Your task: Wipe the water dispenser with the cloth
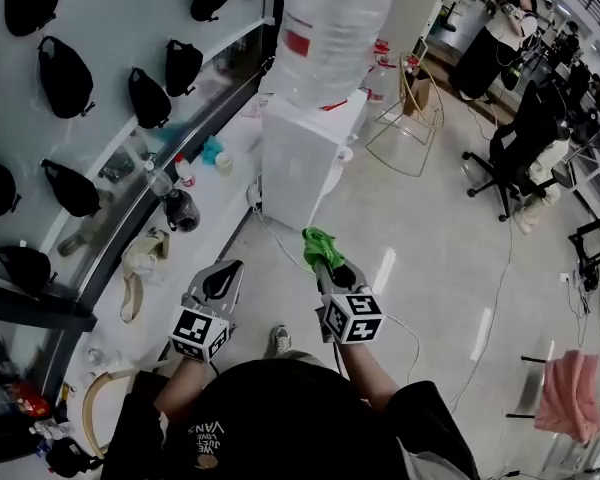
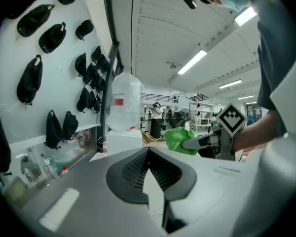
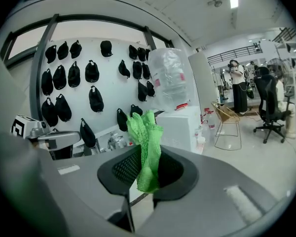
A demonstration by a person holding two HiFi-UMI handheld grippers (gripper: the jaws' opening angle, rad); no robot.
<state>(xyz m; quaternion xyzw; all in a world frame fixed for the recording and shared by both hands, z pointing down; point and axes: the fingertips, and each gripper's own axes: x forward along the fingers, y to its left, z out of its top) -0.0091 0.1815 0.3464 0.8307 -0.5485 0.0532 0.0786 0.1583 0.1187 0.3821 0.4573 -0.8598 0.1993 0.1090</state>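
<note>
While hanging back from the water dispenser [image 1: 298, 163], just carrying the cloth [image 3: 145, 142] toward it, not wiping anything yet. Pinching that green cloth tight in the right gripper [image 3: 147, 179], with a crumpled wad poking up past the tips. Holding the left gripper [image 2: 149, 176] closed on nothing, low at the lower left of the head view. Spotting the dispenser in the upper middle of the head view, well apart from both grippers, white box with a big clear bottle [image 1: 330, 28] on top. Also catching it in the right gripper view, just right of centre, behind the cloth.

Calling this the approach step, going by that gap. Needing next to close the gap and press the wad flat onto the top or a side panel, probably working around the bottle.

Not seeing any taps in these views. Losing the bottle's top off the upper edge of the head view. Not managing to tell whether the panels are wet or dirty, too small and washed out.
</note>
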